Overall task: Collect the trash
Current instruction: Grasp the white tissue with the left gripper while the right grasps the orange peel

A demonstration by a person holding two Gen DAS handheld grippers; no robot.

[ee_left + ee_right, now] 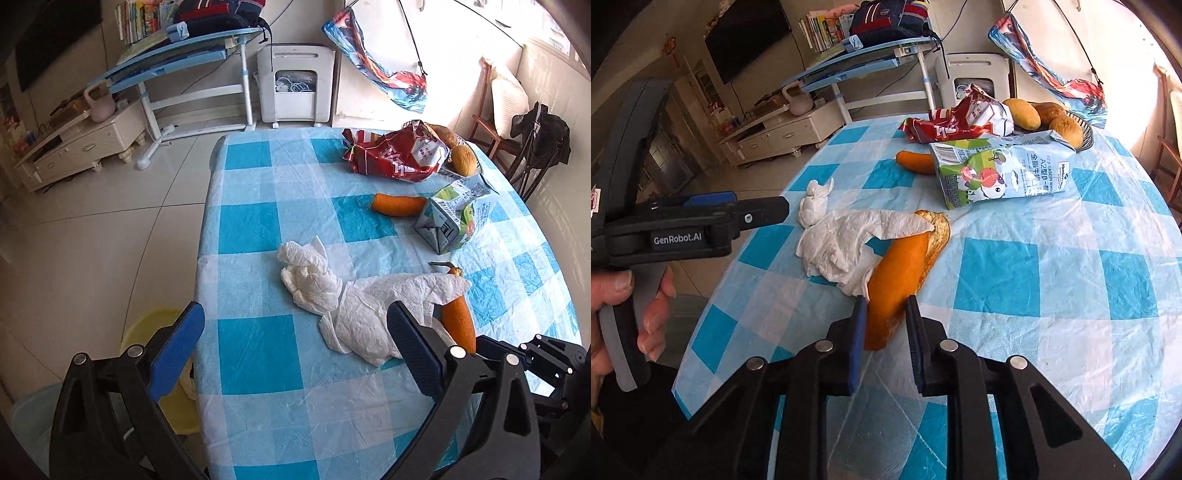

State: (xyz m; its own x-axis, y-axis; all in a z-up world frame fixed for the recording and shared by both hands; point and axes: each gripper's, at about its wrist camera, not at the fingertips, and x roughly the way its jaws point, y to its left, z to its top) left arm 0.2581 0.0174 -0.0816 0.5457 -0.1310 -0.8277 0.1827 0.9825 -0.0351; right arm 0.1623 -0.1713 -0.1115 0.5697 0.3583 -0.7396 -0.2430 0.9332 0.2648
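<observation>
Peel (pixel 899 280) lies on the surface (pixel 1052 277), long axis running away from your right hand-held gripper (pixel 885 317) — already clamped on its near end. Left hand-held gripper (pixel 295 332) gapes empty beside the tissue (pixel 369 314).

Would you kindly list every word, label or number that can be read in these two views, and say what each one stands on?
"GenRobot.AI": on the side of the left gripper, in the right wrist view.
"A2": on the milk carton, beside Chinese print too distorted to quote.
Small logo on the carton's end: too blurred to read.
Large white characters on the red snack bag: crumpled, unreadable.
Book spines on the desk: too small.
</observation>
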